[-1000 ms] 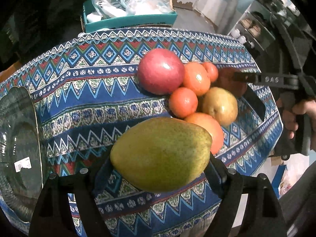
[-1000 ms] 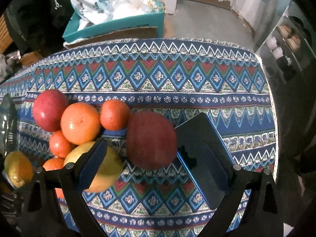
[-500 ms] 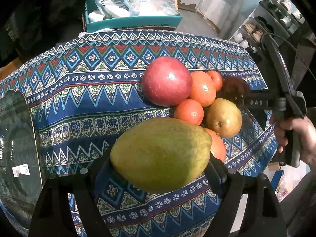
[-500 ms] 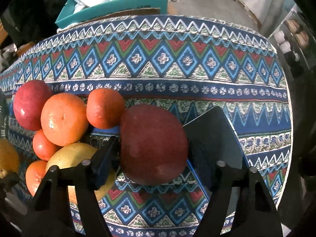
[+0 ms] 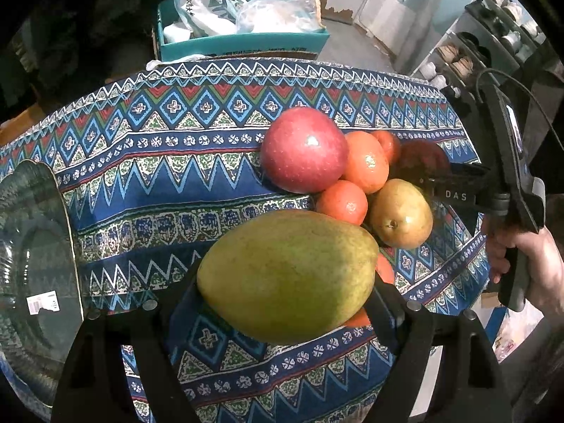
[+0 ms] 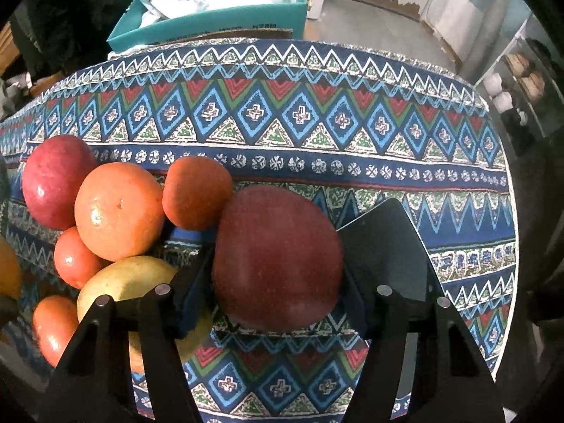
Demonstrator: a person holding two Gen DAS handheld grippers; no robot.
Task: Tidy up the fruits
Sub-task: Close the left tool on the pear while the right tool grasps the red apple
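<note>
My left gripper (image 5: 282,282) is shut on a large green pear (image 5: 287,275) and holds it above the patterned cloth. My right gripper (image 6: 278,278) is shut on a dark red apple (image 6: 276,257), which also shows in the left wrist view (image 5: 421,157). On the cloth beside it lies a pile: a red apple (image 5: 303,149), a large orange (image 6: 118,209), smaller oranges (image 6: 197,192), and a yellow pear (image 5: 402,213).
A clear glass bowl (image 5: 35,257) sits at the table's left edge. A teal box (image 5: 243,40) with bags stands behind the table. A shelf unit (image 5: 493,35) is at the right. The blue patterned tablecloth (image 6: 317,112) covers the round table.
My right gripper has closed from open around the dark red apple. My left gripper, still holding the green pear, has drifted slightly; the fruit pile looks nearer.
</note>
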